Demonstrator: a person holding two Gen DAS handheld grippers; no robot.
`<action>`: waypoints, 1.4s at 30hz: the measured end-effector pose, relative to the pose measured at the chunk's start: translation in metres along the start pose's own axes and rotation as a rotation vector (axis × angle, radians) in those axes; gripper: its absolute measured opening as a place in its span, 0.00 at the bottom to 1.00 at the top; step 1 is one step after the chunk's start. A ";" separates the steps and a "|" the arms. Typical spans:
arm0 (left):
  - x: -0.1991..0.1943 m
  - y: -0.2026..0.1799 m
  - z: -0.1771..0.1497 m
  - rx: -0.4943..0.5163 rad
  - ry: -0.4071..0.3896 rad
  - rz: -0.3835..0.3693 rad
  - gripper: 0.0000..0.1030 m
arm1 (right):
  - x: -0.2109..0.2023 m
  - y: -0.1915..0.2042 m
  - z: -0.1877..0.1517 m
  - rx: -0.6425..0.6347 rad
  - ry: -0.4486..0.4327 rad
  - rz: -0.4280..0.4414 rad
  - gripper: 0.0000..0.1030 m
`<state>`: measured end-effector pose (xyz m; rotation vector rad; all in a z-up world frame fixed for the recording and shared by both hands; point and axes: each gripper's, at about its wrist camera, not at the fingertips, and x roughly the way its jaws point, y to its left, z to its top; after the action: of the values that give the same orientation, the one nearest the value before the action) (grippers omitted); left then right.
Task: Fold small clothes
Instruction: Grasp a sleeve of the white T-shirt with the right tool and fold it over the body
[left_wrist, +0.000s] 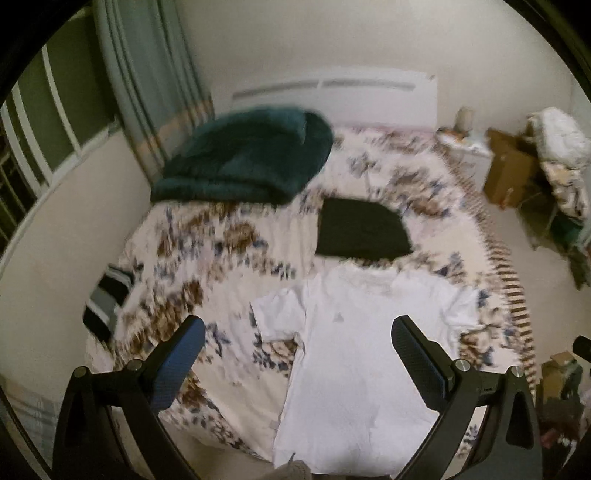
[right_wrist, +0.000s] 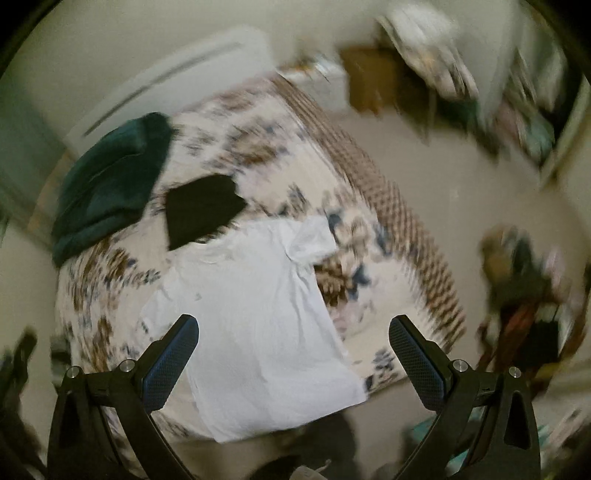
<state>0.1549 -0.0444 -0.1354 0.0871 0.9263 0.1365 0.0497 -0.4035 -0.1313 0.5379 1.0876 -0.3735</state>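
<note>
Lying spread flat on a bed, a white short-sleeved cotton T-shirt (left_wrist: 354, 350) has its hem toward the near edge and its collar pointing to the headboard. Its two sleeves stick out to either side. It looks thin, light and limp, so it should drape and wrinkle when lifted; the likely places to pinch it are the hem corners, the shoulders or the sleeve ends, where a single layer can be caught.

The left gripper (left_wrist: 297, 360) hovers above the shirt's lower half with its jaws wide apart, holding nothing. The right gripper (right_wrist: 293, 358) also hangs above the shirt with jaws spread and empty. This view is blurred.

Just beyond the collar lies a black folded garment (left_wrist: 360, 229), nearly touching the shirt. Farther back sits a bulky dark teal plush blanket (left_wrist: 247, 158). A black, grey and white striped cloth (left_wrist: 105, 299) lies at the bed's left edge, well apart from the shirt.

The floral bedspread in cream, brown and blue (left_wrist: 207, 258) offers bare room to the shirt's left for folding. The hem hangs at the bed's near edge, and on the right the bed's edge is near the sleeve, so a pull that way may drag the cloth off.
</note>
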 end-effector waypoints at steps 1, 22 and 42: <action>0.019 -0.003 -0.005 -0.015 0.013 0.010 1.00 | 0.038 -0.020 0.011 0.062 0.034 0.017 1.00; 0.350 -0.013 -0.139 -0.279 0.433 0.217 1.00 | 0.495 -0.108 0.078 0.528 0.064 0.146 0.04; 0.356 0.119 -0.155 -0.411 0.409 0.309 1.00 | 0.485 0.221 -0.068 -0.722 0.195 0.026 0.49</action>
<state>0.2320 0.1305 -0.4935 -0.1877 1.2700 0.6463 0.3235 -0.1965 -0.5447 -0.0580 1.3078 0.1097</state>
